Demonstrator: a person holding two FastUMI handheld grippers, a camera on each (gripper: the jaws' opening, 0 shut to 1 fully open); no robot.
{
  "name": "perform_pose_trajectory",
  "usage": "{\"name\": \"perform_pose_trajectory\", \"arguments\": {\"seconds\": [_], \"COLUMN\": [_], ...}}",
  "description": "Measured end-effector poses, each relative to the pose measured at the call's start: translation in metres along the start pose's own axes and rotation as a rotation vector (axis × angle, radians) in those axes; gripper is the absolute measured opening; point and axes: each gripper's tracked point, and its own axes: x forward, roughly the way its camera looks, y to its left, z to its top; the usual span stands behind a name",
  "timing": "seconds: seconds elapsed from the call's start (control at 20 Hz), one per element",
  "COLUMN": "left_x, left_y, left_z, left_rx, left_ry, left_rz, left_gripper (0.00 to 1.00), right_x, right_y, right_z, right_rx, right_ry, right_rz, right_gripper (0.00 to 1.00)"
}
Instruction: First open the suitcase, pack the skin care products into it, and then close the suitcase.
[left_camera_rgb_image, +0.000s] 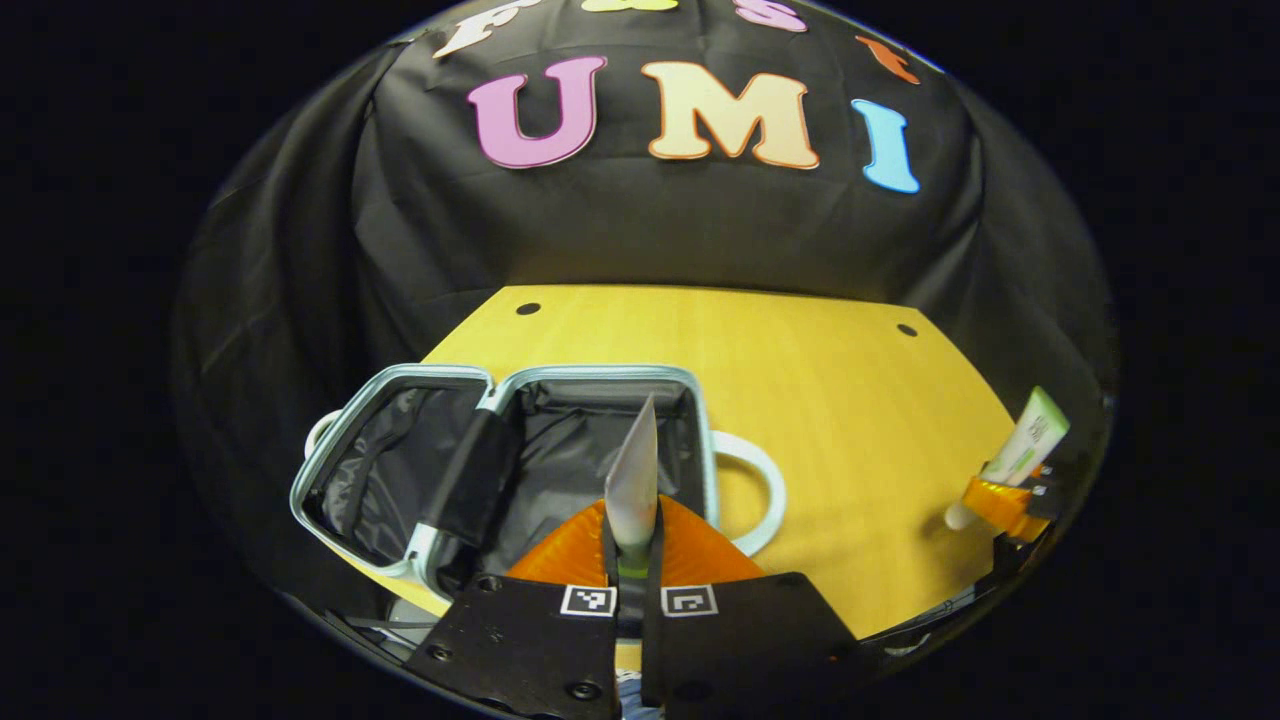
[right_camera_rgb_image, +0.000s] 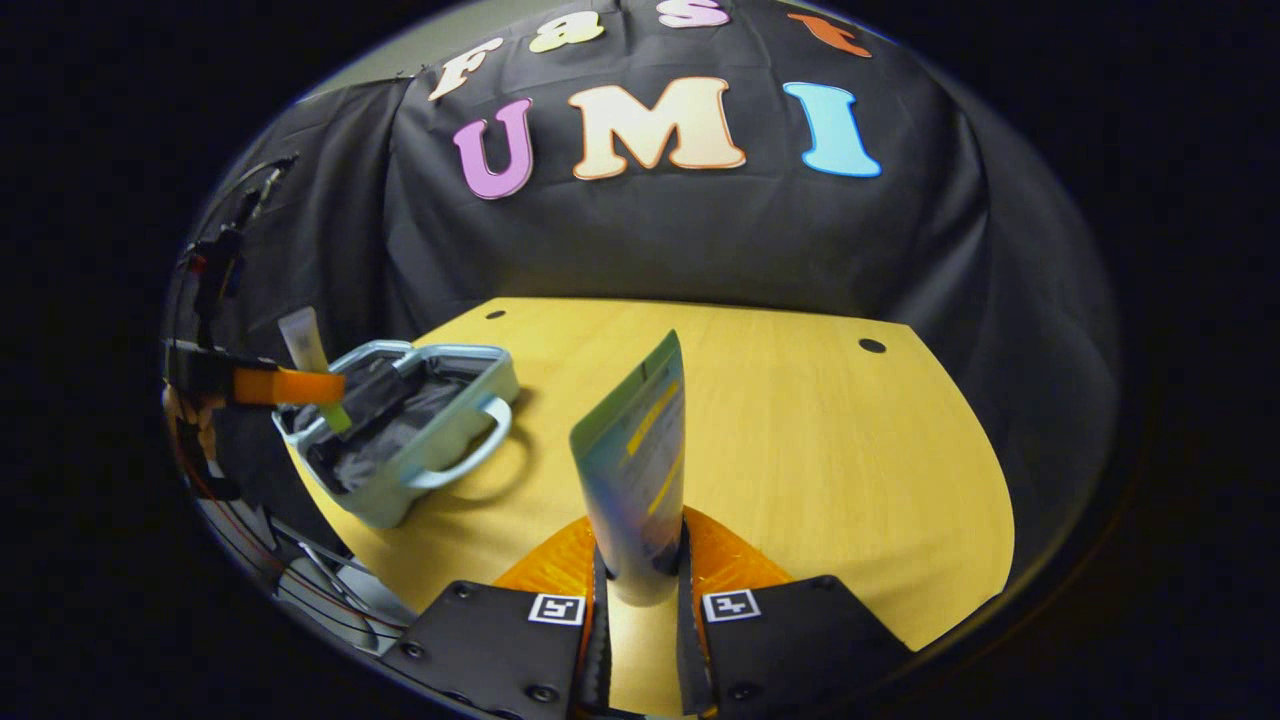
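Left tongs (left_camera_rgb_image: 632, 560) are clamped tight on a slim pale tube (left_camera_rgb_image: 633, 480), which stands upright between the fingers with its flat crimped end up. No writing on it can be read. Just beyond sits the open suitcase (left_camera_rgb_image: 500, 385) at the table's (left_camera_rgb_image: 820, 400) left edge, both halves lying flat, dark lining showing, a black strap (left_camera_rgb_image: 468, 480) running across the hinge. A white handle loop (left_camera_rgb_image: 765, 475) sticks out on its right side toward the middle of the table.

Over to the right tongs (right_camera_rgb_image: 640, 585): closed on a wider tube (right_camera_rgb_image: 635, 470), white and green with yellow bands. There is print on it, but too blurred to read. It stands upright too, crimp on top.

From the left gripper view, that wider tube shows near the table's right edge, well apart from the suitcase. From the right gripper view, the slim tube hangs right over the suitcase. Two dark holes (left_camera_rgb_image: 528, 309) mark the table's far corners.
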Motion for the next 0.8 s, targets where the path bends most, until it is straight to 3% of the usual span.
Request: {"name": "perform_pose_trajectory", "arguments": {"seconds": [0.2,0.45,0.6,0.8], "left_x": [0.016,0.035,0.051,0.068], "left_y": [0.035,0.061,0.066,0.064], "left_z": [-0.018,-0.05,-0.06,-0.069], "left_rx": [0.026,0.058,0.071,0.09], "left_ry": [0.096,0.222,0.272,0.294], "left_rz": [-0.012,-0.057,-0.1,-0.155], "left_gripper": [0.02,0.02,0.04,0.05], "right_x": [0.002,0.014,0.024,0.038], "right_y": [0.075,0.166,0.203,0.234], "right_z": [0.029,0.033,0.027,0.017], "right_rx": [-0.024,-0.023,-0.02,-0.003], "right_ry": [-0.02,0.02,0.073,0.139], "right_rz": [0.08,0.173,0.205,0.206], "right_gripper": [0.28,0.28,0.25,0.28]}}
